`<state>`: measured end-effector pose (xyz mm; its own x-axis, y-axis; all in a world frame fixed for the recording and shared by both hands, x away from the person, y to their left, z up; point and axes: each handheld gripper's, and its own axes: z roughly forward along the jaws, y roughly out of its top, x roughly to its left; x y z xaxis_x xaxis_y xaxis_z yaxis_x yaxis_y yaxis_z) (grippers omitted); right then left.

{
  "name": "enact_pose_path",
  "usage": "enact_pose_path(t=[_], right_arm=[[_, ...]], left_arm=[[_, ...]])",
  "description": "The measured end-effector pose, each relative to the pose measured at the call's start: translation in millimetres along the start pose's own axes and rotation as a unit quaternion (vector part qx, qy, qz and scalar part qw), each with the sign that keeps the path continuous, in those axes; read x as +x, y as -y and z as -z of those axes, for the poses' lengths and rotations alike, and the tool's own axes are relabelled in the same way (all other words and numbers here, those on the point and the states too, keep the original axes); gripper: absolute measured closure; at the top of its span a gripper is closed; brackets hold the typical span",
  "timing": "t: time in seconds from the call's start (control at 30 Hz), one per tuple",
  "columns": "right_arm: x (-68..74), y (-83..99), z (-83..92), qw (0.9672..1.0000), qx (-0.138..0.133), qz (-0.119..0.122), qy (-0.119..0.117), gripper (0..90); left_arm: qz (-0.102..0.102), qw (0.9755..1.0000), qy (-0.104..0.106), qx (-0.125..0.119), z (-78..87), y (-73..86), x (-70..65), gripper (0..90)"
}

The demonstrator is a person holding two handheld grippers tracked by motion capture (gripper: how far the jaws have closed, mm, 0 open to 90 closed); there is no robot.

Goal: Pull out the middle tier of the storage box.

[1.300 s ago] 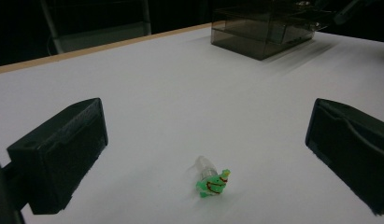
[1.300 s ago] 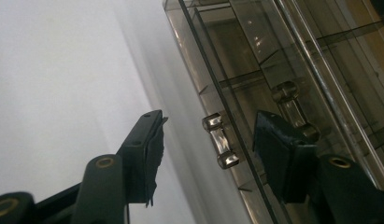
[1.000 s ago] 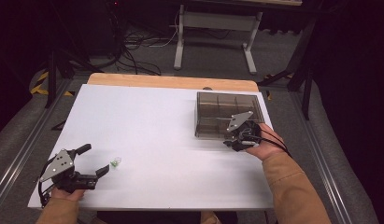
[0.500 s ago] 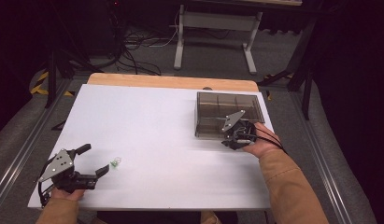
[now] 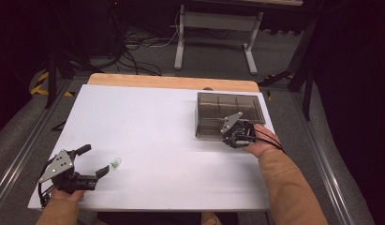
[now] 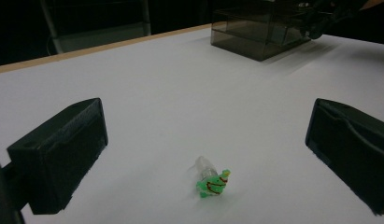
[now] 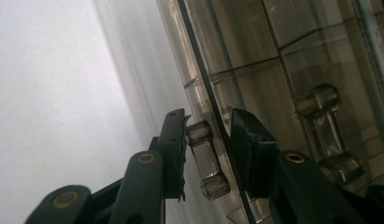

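Broadly, the white surface (image 5: 171,140) carries two things well apart: a smoky clear compartment box (image 5: 227,110) at its far right and a tiny green figure (image 5: 116,162) near the front left.

At the box, the right gripper (image 5: 237,136) straddles the near wall. In the right gripper view one finger (image 7: 173,144) sits outside the wall (image 7: 213,126) beside a clear latch post (image 7: 203,158), the other finger (image 7: 248,149) inside it. The fingers have just been closing with wall and latch between them; whether the pads already press I cannot tell. The wall runs lengthwise across the grip, so a squeeze meets its thin side.

Far smaller, the figure lies on the surface just ahead of the left gripper (image 5: 94,161), whose fingers stand wide open and apart from it. In the left gripper view the figure (image 6: 212,181) sits roughly midway between them, slightly forward, its long axis slanting away, clear end back. This hand is much the nearer.
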<state>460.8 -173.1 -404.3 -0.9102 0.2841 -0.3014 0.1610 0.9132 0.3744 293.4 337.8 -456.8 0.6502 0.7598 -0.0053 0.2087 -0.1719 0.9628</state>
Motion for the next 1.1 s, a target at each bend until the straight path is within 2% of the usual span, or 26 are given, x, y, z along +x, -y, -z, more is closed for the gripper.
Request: enact_pose_path(t=[0.4,0.5,0.53,0.77,0.8,1.1], right_arm=[[12.4,3.2,11.4,0.9999,0.001,0.004,-0.013,66.5],[15.7,3.7,13.2,0.9998,0.002,0.013,-0.015,66.7],[18.1,3.8,13.4,0.9999,-0.001,0.008,-0.013,66.8],[25.6,5.0,17.6,0.9998,-0.002,0.019,-0.012,67.2],[27.0,5.2,17.9,0.9996,-0.003,0.019,-0.019,67.2],[31.8,7.9,17.6,0.9996,-0.003,0.019,-0.019,67.5]], left_arm=[[0.0,1.0,-0.001,0.0,-0.1,0.0,-0.2,0.2],[0.0,1.0,-0.001,0.0,-0.1,0.0,-0.4,0.2],[0.0,1.0,-0.001,0.0,0.0,0.0,-0.3,0.2],[0.001,1.0,-0.001,0.0,0.0,0.0,-0.3,0.2],[0.0,1.0,-0.001,-0.001,0.0,0.0,-0.3,0.1],[0.0,1.0,0.0,0.0,-0.2,-0.1,-0.5,0.2]])
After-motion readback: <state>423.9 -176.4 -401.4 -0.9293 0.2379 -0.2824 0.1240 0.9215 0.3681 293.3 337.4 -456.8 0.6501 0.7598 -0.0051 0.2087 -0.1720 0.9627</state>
